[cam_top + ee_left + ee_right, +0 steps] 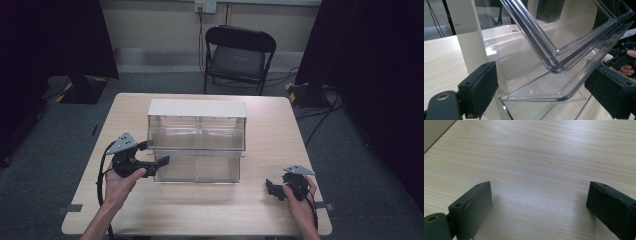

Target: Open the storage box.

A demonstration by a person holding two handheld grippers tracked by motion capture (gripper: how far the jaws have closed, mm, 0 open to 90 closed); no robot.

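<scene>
Clear bin (197,145) fronts left hand-held gripper (150,162); chair (237,57) behind.

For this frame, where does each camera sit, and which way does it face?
High view: above the person's side, facing forward and down on the light wooden table; forearms and both tools show.
Left gripper view: rides the left tool, looking along its open jaws at the clear plastic two-tier bin.
Right gripper view: rides the right tool, facing bare tabletop.
Shared: the high and left gripper views both show the bin.
</scene>
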